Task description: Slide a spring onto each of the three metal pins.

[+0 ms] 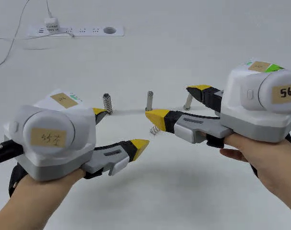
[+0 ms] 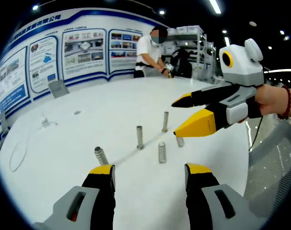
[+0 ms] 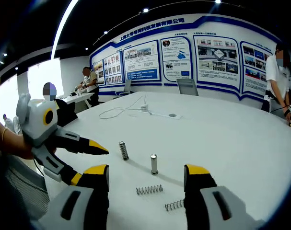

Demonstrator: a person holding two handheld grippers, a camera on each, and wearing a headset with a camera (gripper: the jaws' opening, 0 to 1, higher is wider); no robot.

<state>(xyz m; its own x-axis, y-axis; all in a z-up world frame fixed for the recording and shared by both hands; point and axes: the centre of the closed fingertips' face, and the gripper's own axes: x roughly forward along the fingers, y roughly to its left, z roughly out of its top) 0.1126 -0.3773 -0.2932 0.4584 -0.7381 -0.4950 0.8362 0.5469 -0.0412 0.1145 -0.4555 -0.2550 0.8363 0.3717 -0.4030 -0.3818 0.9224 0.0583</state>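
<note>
A white surface (image 1: 183, 48) carries three short metal pins standing in a row. In the head view the leftmost pin (image 1: 107, 103) already wears a spring coiled around its shaft. The middle pin (image 1: 149, 100) is bare and upright, and the third pin (image 1: 188, 101), also bare, stands partly behind a jaw of the right gripper. One loose spring (image 1: 155, 130) lies flat on the surface just in front of the middle pin. The right gripper view shows a second loose spring (image 3: 174, 205) lying beside that gripper's own jaw. The left gripper (image 1: 120, 128) is held low at the left, its yellow-tipped jaws spread apart and empty, pointing towards the pins. The right gripper (image 1: 173, 101) comes in from the right, its jaws also parted with nothing between them. One tip hovers close to the middle pin and above the loose spring. A white power strip (image 1: 78, 31) with a plugged-in cable lies at the far edge of the surface, well apart from the pins.
</note>
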